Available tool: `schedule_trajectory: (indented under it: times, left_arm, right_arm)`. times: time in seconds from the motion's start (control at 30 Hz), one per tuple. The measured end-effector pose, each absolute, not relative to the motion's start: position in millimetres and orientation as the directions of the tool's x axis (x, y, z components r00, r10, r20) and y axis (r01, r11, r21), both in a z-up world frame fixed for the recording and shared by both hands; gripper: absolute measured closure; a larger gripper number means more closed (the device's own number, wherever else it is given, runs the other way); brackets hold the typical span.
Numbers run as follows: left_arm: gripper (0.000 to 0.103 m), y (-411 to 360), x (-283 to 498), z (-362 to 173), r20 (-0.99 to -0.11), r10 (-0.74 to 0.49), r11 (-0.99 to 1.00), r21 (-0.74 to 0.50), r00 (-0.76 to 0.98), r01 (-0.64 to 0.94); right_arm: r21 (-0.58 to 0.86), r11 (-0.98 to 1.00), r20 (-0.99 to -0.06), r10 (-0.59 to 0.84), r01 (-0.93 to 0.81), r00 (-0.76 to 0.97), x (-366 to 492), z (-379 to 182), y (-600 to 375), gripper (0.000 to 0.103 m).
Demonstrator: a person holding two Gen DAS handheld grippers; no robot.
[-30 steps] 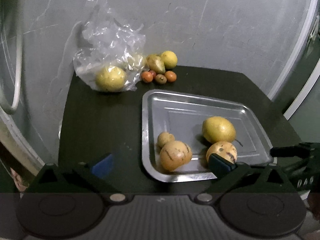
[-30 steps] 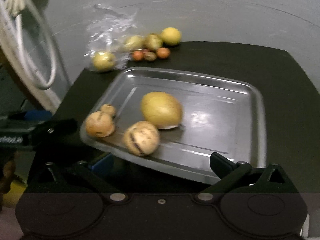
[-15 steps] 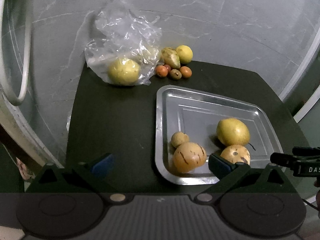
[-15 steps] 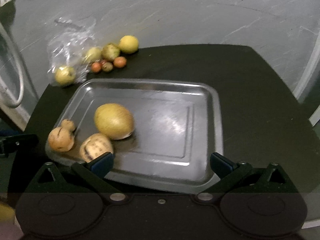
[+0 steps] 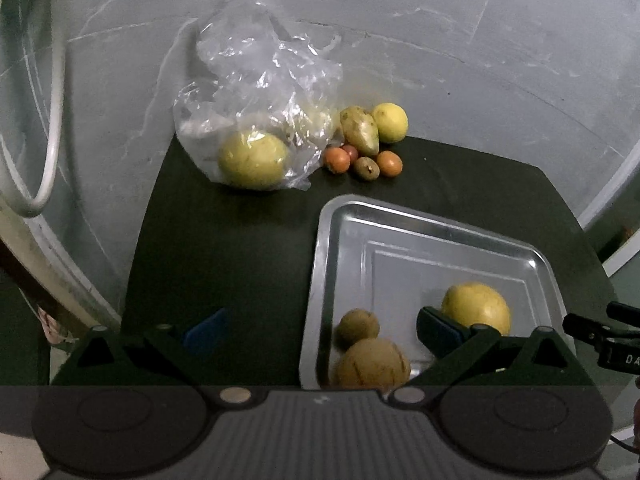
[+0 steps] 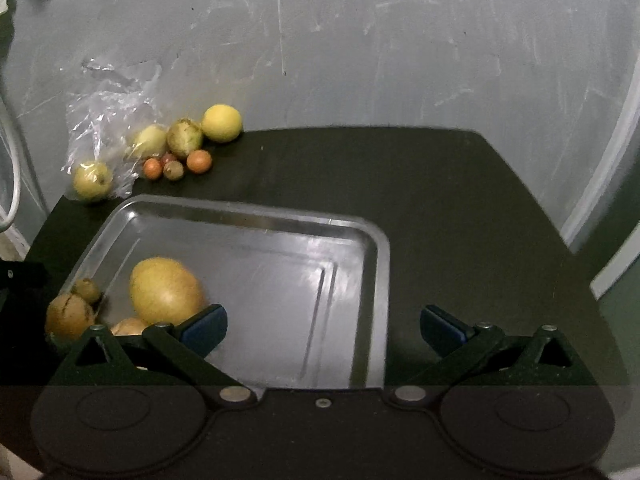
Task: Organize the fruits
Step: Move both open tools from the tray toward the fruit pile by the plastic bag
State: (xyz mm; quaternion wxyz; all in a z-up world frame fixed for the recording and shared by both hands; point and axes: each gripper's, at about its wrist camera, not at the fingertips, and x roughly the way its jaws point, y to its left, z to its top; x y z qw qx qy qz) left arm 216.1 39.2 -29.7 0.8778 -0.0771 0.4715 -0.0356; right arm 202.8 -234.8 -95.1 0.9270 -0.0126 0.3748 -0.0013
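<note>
A metal tray (image 5: 440, 232) (image 6: 280, 220) lies on a dark table and holds a large yellow fruit (image 5: 476, 306) (image 6: 166, 290) and several smaller tan fruits (image 5: 372, 364) (image 6: 68, 314). At the table's far left a clear plastic bag (image 5: 260, 80) (image 6: 108, 112) holds a round yellow fruit (image 5: 254, 158) (image 6: 93, 176). Beside it lie a lemon (image 5: 390, 122) (image 6: 221, 123), a greenish fruit (image 5: 360, 128) (image 6: 185, 133) and several small orange fruits (image 5: 336, 160) (image 6: 199, 161). My left gripper (image 5: 320, 326) is open and empty over the tray's left rim. My right gripper (image 6: 324, 326) is open and empty over the tray's right part.
A grey wall (image 5: 400, 20) rises right behind the table. A white hose (image 5: 48, 152) hangs at the left. The right half of the dark table (image 6: 460, 208) is bare. The other gripper's black tip (image 5: 600, 332) shows at the right edge of the left wrist view.
Both grippers have moved forward toward the fruit pile, so the tray has slid lower in both views. The right gripper has also swung right. Both stay open.
</note>
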Motion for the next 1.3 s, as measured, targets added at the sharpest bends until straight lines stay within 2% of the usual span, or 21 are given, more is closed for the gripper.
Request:
schedule_trajectory:
  times: [0.33,0.93,1.3]
  left_arm:
    - [0.001,19,255,-33,-0.822,-0.104,0.987,-0.153,0.559,-0.041]
    - [0.001,5,336,-41,-0.819,-0.059,0.980,-0.157,0.571,-0.124]
    - [0.001,-6,369,-41,-0.806,-0.084,0.984,-0.159,0.586,-0.079]
  right_arm:
    - [0.005,0.997,-0.671,0.058,-0.074,0.739,236,-99,-251,0.001]
    - [0.047,0.984,-0.697,0.154,-0.170,0.701,310,-115,-264,0.001]
    - [0.029,0.961,-0.673,0.221,-0.274,0.706,356,-114,-248,0.001]
